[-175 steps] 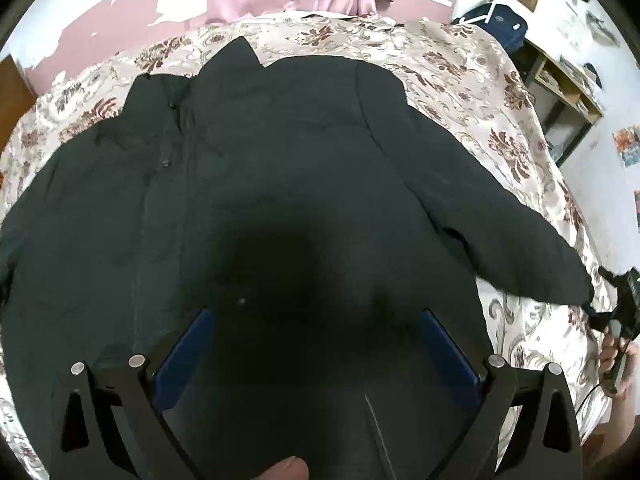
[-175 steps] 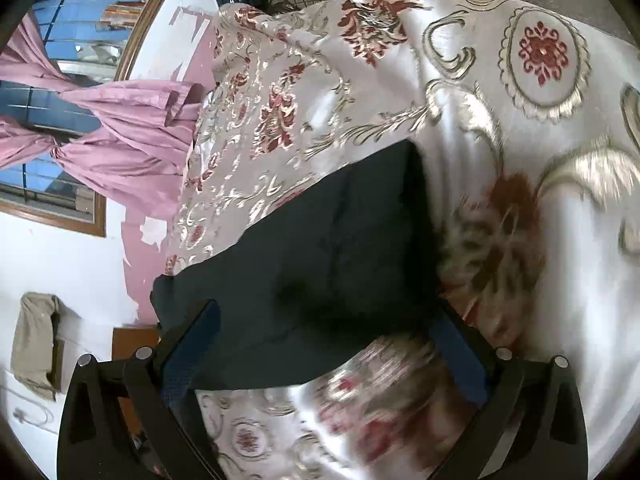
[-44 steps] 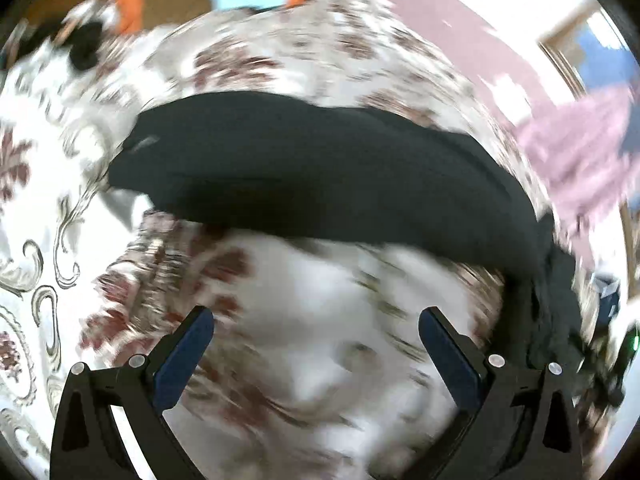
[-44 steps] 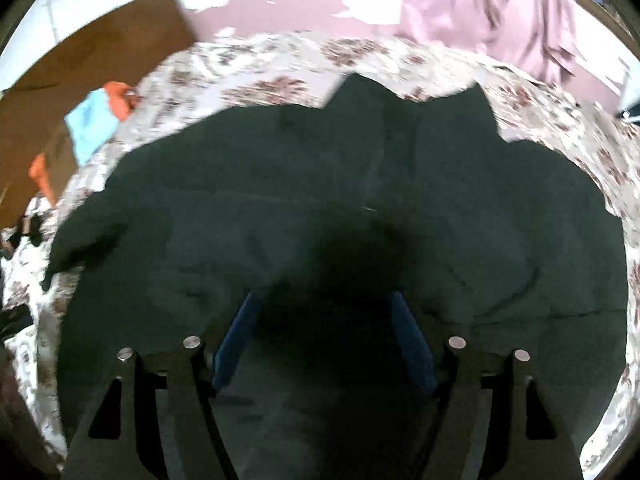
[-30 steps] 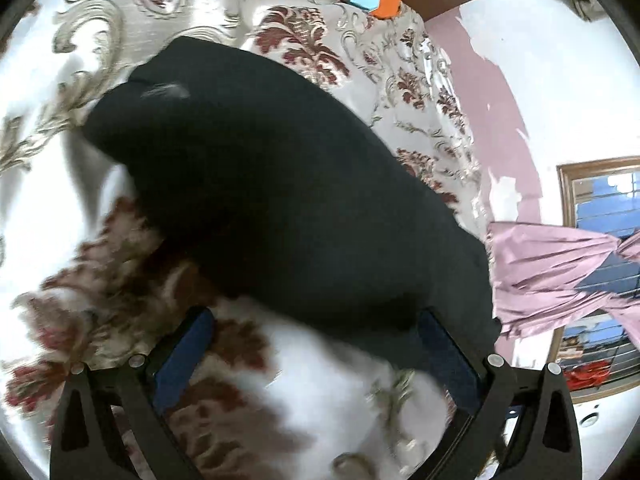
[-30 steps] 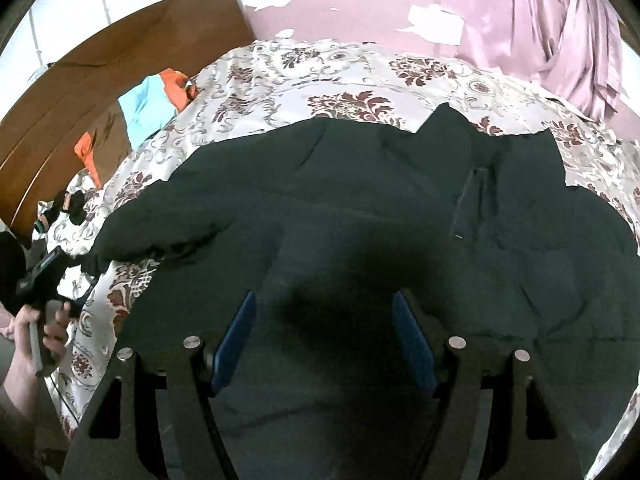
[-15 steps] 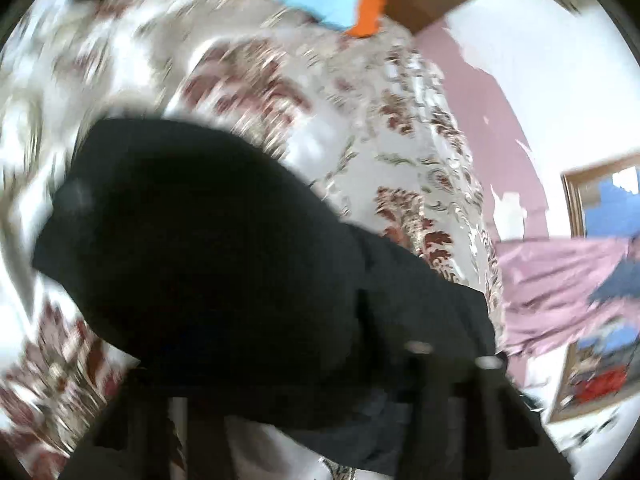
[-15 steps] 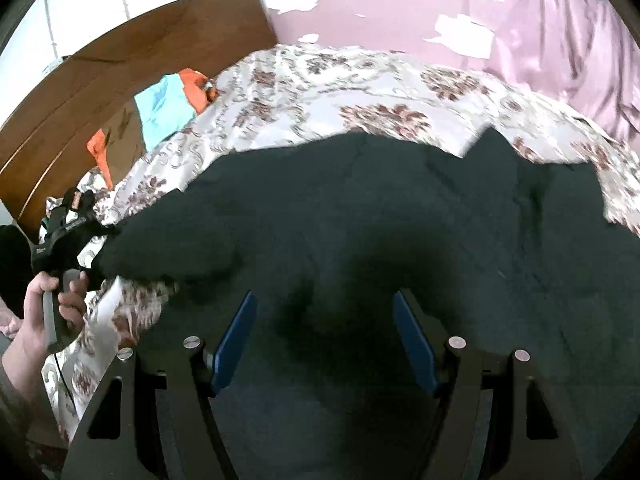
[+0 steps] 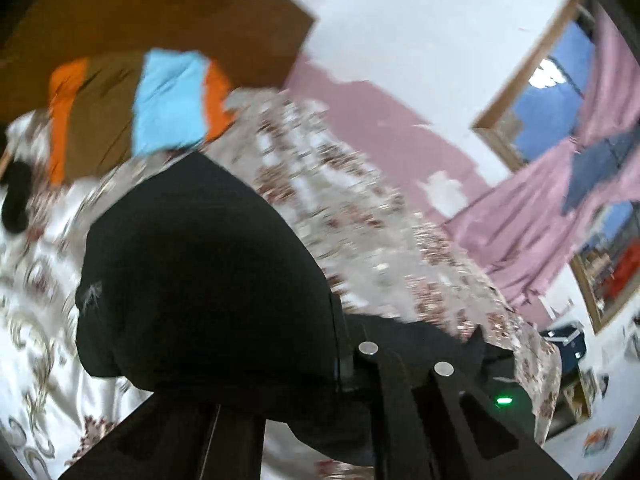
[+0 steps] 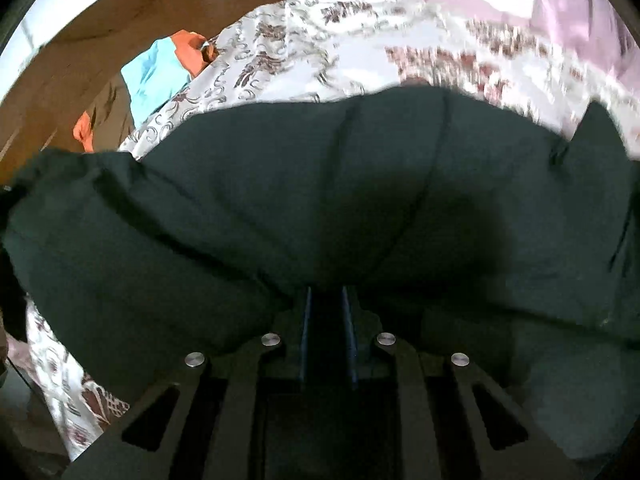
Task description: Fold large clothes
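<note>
right tool (image 10: 326, 320) clenched on black jacket (image 10: 320, 208) | left tool (image 9: 280, 364) gripping its puffy, bunched sleeve (image 9: 200, 272)

Bedroom with a patterned bed, a wooden headboard and a curtained window.

A bed (image 9: 360, 216) covered in a white spread with maroon floral print fills the middle. At its far left stands a brown wooden headboard (image 9: 160, 12), with orange and light-blue cloth (image 9: 168, 96) against it. The wall (image 9: 420, 60) is white above and pink below, the pink patchy. At the right, a wood-framed window (image 9: 560, 92) shows blue daylight, with pink curtains (image 9: 540, 216) drawn across it.
</note>
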Tool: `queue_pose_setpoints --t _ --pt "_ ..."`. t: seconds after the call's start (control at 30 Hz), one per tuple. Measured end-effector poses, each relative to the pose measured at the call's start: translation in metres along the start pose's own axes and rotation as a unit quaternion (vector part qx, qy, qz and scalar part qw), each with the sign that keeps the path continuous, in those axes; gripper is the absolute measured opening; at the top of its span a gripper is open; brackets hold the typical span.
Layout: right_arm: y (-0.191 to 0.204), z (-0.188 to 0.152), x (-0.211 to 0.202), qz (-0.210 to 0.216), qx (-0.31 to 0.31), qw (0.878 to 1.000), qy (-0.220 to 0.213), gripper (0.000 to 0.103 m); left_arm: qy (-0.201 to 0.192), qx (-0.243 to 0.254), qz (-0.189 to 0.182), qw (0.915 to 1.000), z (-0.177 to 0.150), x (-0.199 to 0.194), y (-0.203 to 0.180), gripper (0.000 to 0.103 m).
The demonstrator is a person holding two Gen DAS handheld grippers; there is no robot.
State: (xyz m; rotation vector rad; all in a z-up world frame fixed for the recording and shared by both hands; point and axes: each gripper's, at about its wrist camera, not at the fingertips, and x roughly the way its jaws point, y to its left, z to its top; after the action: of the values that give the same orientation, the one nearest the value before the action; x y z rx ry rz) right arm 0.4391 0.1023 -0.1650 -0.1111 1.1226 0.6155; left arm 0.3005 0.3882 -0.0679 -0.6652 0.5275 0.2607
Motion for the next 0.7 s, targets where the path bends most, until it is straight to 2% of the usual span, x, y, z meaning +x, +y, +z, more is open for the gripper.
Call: queue_pose_setpoints --t 0.2,0.27,0.4,0.43,0.5,0.53,0.6,0.7 --pt "-0.004 -0.006 0.016 0.013 0.021 1.000 0.008 0.015 -0.017 0.078 -0.032 0.9963 0.011 -0.018 -0.085 0.008" --pt "-0.009 -0.009 0.008 0.033 0.034 0.999 -0.007 0.015 -0.020 0.096 -0.046 0.9941 0.013 -0.022 -0.113 0.008" --pt "-0.040 -0.022 -0.020 0.082 0.102 0.991 -0.024 0.018 -0.010 0.140 -0.075 0.9873 0.004 -0.021 -0.175 0.008" --pt "-0.048 -0.027 -0.031 0.089 0.113 0.989 -0.032 0.022 -0.008 0.151 -0.080 0.9853 0.000 -0.021 -0.188 0.008" --pt "-0.066 -0.040 -0.056 0.107 0.128 0.985 -0.049 0.044 -0.002 0.175 -0.093 0.9803 -0.013 -0.019 -0.220 0.008" --pt "-0.076 -0.047 -0.071 0.102 0.133 0.984 -0.061 0.061 0.002 0.182 -0.099 0.9783 -0.018 -0.018 -0.233 0.008" --pt "-0.100 -0.067 -0.107 0.096 0.147 0.980 -0.093 0.064 0.013 0.200 -0.112 0.9733 -0.033 -0.012 -0.261 0.008" --pt "-0.135 -0.092 -0.146 0.091 0.167 0.976 -0.109 0.064 0.033 0.233 -0.123 0.9640 -0.060 -0.002 -0.303 0.008"
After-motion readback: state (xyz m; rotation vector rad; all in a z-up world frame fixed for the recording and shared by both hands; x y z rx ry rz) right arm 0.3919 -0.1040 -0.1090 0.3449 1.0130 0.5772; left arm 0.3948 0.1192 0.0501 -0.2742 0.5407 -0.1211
